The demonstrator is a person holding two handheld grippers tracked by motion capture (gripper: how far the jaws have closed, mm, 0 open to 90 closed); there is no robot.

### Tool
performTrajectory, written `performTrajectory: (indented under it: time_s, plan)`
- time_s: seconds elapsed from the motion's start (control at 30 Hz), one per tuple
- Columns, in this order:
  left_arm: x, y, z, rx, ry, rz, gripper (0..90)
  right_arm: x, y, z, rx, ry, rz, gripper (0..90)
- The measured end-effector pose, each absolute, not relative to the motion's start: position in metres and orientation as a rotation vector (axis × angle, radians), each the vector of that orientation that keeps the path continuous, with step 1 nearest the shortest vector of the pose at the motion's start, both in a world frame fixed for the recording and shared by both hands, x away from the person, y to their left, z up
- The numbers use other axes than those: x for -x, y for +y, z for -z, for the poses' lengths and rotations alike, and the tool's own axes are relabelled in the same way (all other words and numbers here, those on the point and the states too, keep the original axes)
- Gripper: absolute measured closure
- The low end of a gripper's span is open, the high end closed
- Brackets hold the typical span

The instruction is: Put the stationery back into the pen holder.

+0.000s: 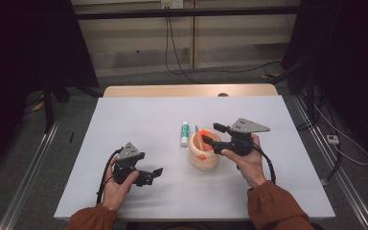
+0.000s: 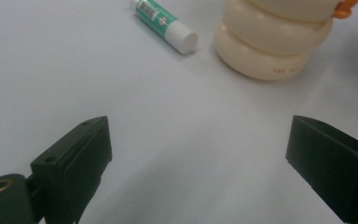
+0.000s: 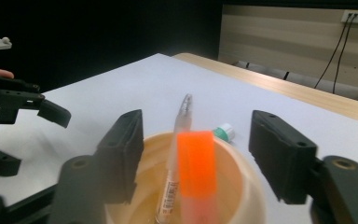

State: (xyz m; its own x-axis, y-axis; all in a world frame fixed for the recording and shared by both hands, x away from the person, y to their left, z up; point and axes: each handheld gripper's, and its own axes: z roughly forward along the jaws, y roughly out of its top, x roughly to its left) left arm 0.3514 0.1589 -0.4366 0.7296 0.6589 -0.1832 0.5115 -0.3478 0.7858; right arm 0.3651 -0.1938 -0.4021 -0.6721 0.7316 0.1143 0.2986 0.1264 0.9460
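High view, holder: a cream ribbed pen holder (image 1: 204, 154) stands near the middle of the white desk (image 1: 139, 124); every place below is told from it.
Right gripper: the right gripper (image 1: 209, 140) is over the holder's rim, held in the person's right hand (image 1: 247, 158); its jaws are spread, one to each side of the opening, pressing on nothing.
Orange thing: an orange marker-like thing (image 3: 196, 170) stands in the holder between those spread jaws, blurred, touched by neither.
Pen: a clear pen (image 3: 179, 140) leans inside the holder, its tip rising past the far rim.
Glue stick: a green and white glue stick (image 1: 185, 132) lies flat on the desk just beside the holder, on its left.
Left gripper: the left gripper (image 1: 154, 175) is well to the left of the holder and nearer the person, low over bare desk; its jaws stand wide apart with nothing between them.
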Motion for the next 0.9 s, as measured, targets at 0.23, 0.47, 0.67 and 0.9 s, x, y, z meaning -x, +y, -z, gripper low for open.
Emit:
performTrajectory:
  time_s: [0.23,0.47,0.67,0.9]
  plan:
    - [-0.363,0.147,0.433,-2.033,0.886,-0.238,6.5,-0.353,-0.212,0.404,-1.061,2.004,-1.502,14.8]
    - [-0.375,0.132,0.430,-2.021,0.878,-0.256,6.4,-0.334,-0.229,0.413,-1.101,2.005,-1.449,9.0]
    - [-0.390,0.114,0.430,-2.022,0.906,-0.267,7.2,-0.316,-0.240,0.424,-1.113,2.045,-1.402,9.1]
    - [-0.402,0.099,0.427,-2.004,0.938,-0.276,9.9,-0.305,-0.249,0.432,-1.137,2.049,-1.387,9.0]
